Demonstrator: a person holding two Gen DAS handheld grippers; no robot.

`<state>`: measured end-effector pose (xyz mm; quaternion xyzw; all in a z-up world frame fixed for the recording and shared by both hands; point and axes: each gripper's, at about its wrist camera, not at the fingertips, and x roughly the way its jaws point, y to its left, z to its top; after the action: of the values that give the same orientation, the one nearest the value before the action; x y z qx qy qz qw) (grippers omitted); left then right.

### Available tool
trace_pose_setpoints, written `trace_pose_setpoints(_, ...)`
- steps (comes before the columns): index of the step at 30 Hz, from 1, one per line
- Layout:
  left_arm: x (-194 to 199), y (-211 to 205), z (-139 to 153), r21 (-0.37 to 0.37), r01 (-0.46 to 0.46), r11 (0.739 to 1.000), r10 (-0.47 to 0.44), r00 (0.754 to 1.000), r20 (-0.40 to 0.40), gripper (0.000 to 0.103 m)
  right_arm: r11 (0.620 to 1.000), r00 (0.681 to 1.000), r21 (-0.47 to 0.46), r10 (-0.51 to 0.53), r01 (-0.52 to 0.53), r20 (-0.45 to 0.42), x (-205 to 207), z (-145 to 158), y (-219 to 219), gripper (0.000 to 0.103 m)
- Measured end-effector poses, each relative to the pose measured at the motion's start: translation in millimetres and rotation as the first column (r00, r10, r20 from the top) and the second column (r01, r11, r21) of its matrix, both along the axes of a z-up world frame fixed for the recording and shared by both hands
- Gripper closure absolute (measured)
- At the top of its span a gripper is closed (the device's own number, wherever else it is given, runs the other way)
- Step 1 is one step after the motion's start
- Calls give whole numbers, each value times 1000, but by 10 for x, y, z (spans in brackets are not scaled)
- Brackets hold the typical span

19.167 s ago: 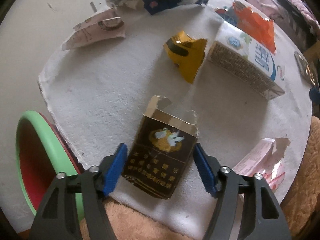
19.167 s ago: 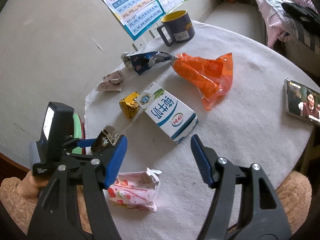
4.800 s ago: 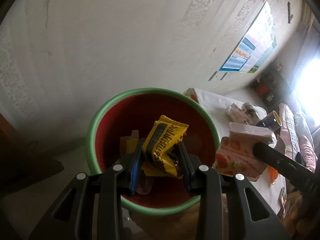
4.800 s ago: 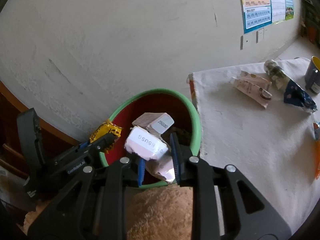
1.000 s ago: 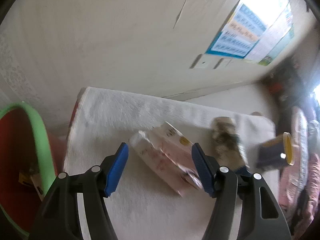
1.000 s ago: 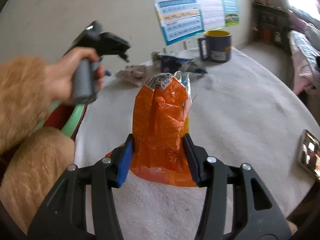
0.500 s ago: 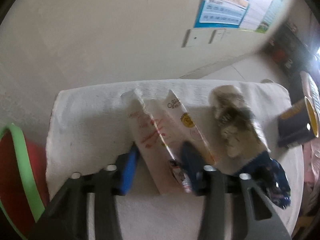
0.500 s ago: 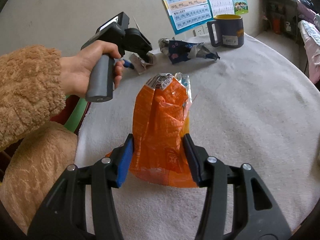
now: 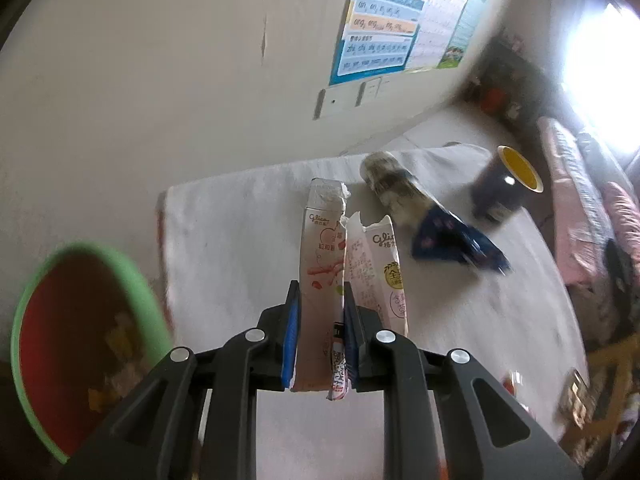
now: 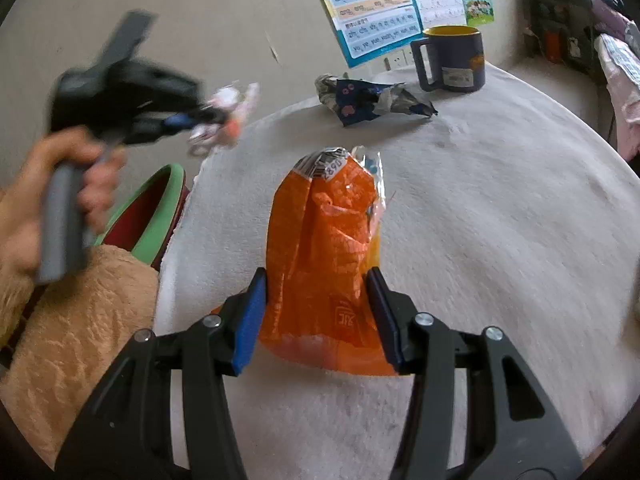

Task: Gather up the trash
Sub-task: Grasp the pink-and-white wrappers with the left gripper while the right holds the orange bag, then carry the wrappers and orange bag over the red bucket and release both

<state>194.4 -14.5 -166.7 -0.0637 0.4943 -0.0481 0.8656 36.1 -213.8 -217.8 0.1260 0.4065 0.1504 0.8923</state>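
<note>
My left gripper (image 9: 318, 320) is shut on a torn pink-and-white snack box (image 9: 322, 248) and holds it above the white table (image 9: 224, 240). In the right wrist view the left gripper (image 10: 188, 120) is blurred, up at the left, with the box (image 10: 224, 120) in it. My right gripper (image 10: 316, 312) is shut on an orange snack bag (image 10: 328, 248) that stands on the table (image 10: 500, 200). The green-rimmed red bin (image 9: 76, 320) is at the lower left, and it also shows in the right wrist view (image 10: 148, 216).
A crumpled dark blue wrapper (image 9: 440, 232) (image 10: 368, 100) and a dark blue mug with yellow inside (image 9: 504, 184) (image 10: 452, 60) stand at the table's far side. A poster (image 9: 392, 16) hangs on the wall. A fuzzy tan sleeve (image 10: 72, 328) is at the left.
My left gripper has closed on the snack box and lifted it off the table, moving toward the bin side. My right gripper still holds the orange bag, little moved.
</note>
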Motion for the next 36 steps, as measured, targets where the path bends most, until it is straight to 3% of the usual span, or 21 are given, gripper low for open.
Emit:
trace_pose_setpoints(4,-491,201,131,-29,20,999,-20,1000,14,86,999,999,-11,-31,30,-24,-46,79,-8,54)
trace_pose_setpoints(13,-1170,483,382,24,73,997,-75,993,93,86,997,999,-70,-44,43,-22,-130,304,152,54)
trace_pose_setpoints(19,-1289,745,529,93,48,994,-62,985,158,85,996,997,-67,-57,54,-43,-131,407,280,55)
trace_pose_setpoints(36,-1425,1593,534,72,-96,993,81,979,184,85,994,997,-79,77,-76,1,133,822,1101,55)
